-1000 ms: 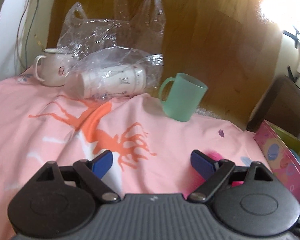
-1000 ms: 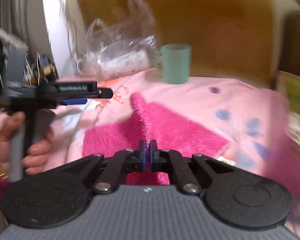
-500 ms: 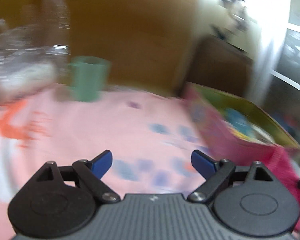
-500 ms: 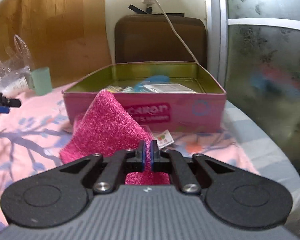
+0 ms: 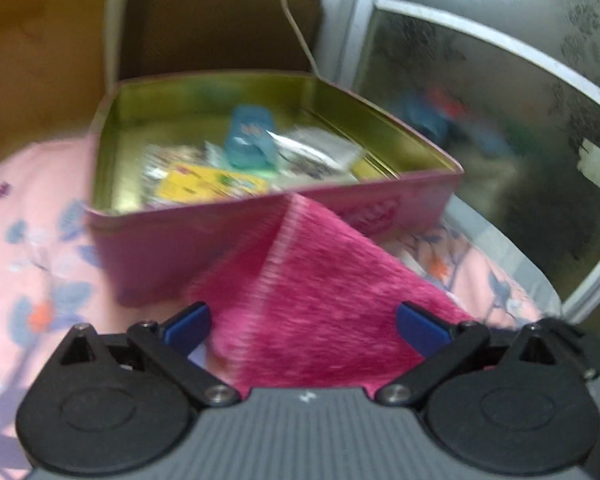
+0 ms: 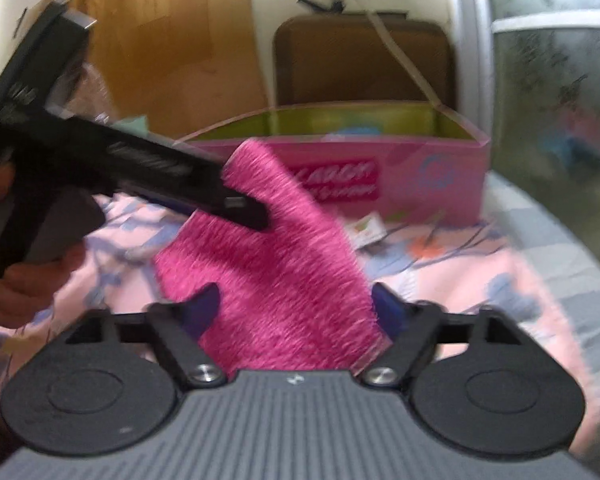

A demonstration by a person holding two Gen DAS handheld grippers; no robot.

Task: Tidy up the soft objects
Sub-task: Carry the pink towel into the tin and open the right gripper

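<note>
Both grippers opening: left gripper (image 5: 302, 326) wide, right gripper (image 6: 296, 306) partway, each astride the pink towel (image 6: 268, 256), pads not pressing; pink tin (image 5: 172, 248) behind.

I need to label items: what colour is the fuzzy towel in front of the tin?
Bright magenta pink; the towel shows best in the right wrist view.

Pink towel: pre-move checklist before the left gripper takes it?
1. Right gripper letting go: ok, jaws opening, pink towel between them, pads off it.
2. Left gripper wide enough: ok, jaws opening, towel between them.
3. Left pads on cloth: not ok, no contact yet.
4. Towel supported: cannot tell, blurred.
5. Pink tin open, lid off: ok.
6. Room in tin: cannot tell, packets inside.
</note>
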